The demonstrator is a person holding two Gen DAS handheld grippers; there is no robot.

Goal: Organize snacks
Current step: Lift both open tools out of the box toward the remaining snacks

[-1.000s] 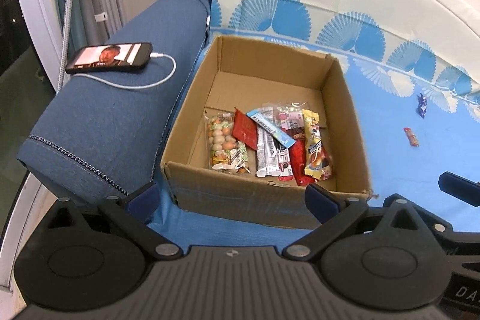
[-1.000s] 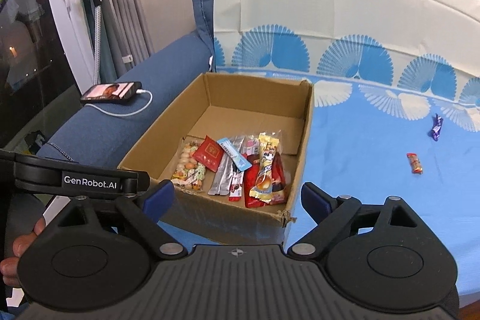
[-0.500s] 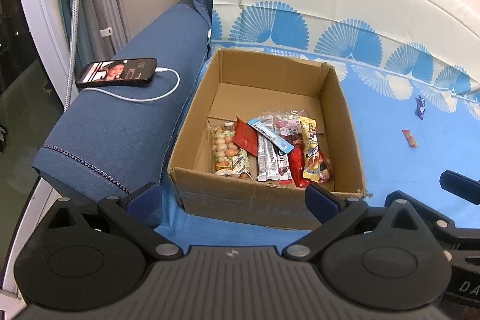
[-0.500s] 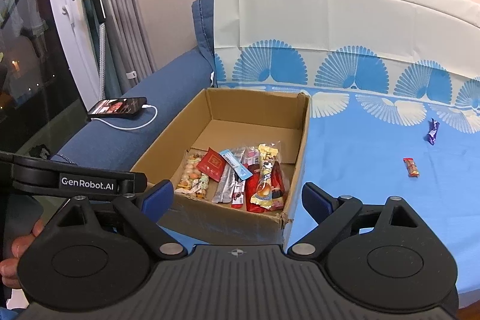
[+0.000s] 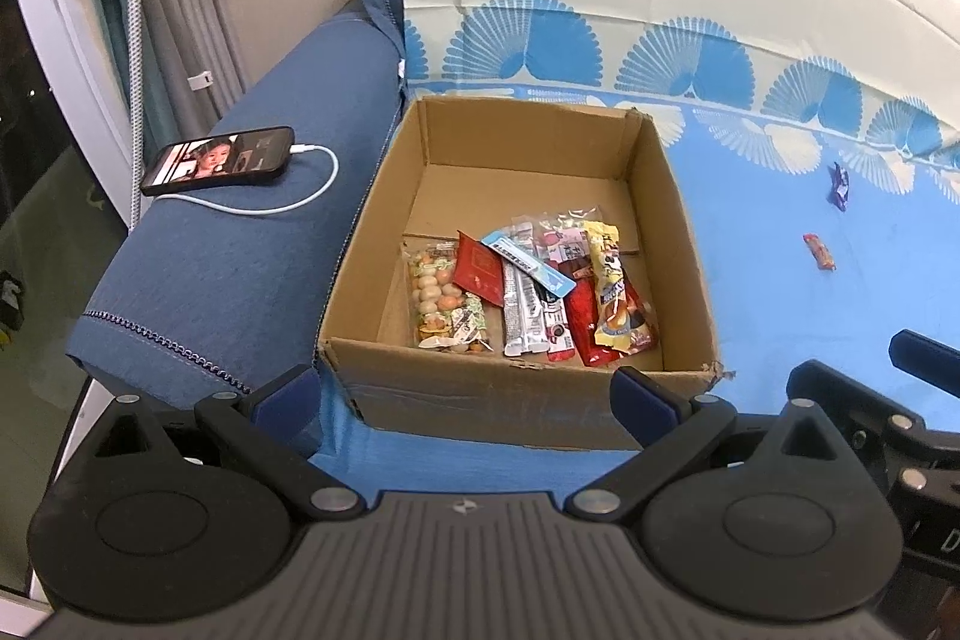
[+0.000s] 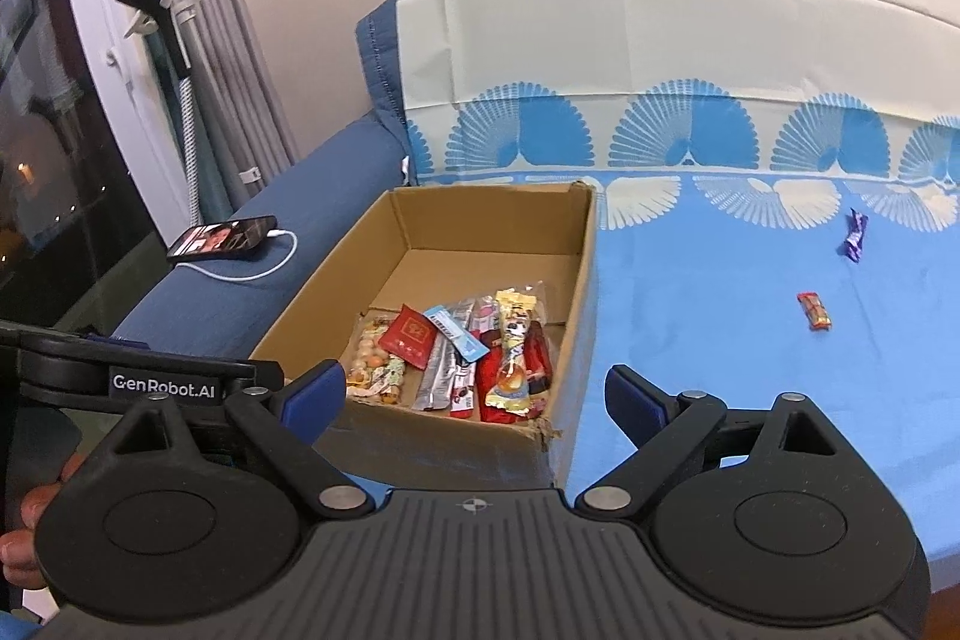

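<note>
- An open cardboard box (image 5: 690, 244) sits on the blue sheet against the sofa arm, flaps down, its near right corner torn.
- A row of snack packets lies flat in the box's near half, the far half bare.
- From left: a clear bag of round nuts (image 5: 444, 301), a red square sachet (image 5: 480, 268), silver sticks (image 5: 522, 310) crossed by a light blue stick (image 5: 528, 259), a red packet (image 5: 585, 328), and a yellow packet (image 5: 618, 298) on top.
- A small red-orange candy (image 6: 814, 311) lies on the sheet, well apart from the box.
- A purple wrapped candy (image 6: 855, 236) lies farther back.
</note>
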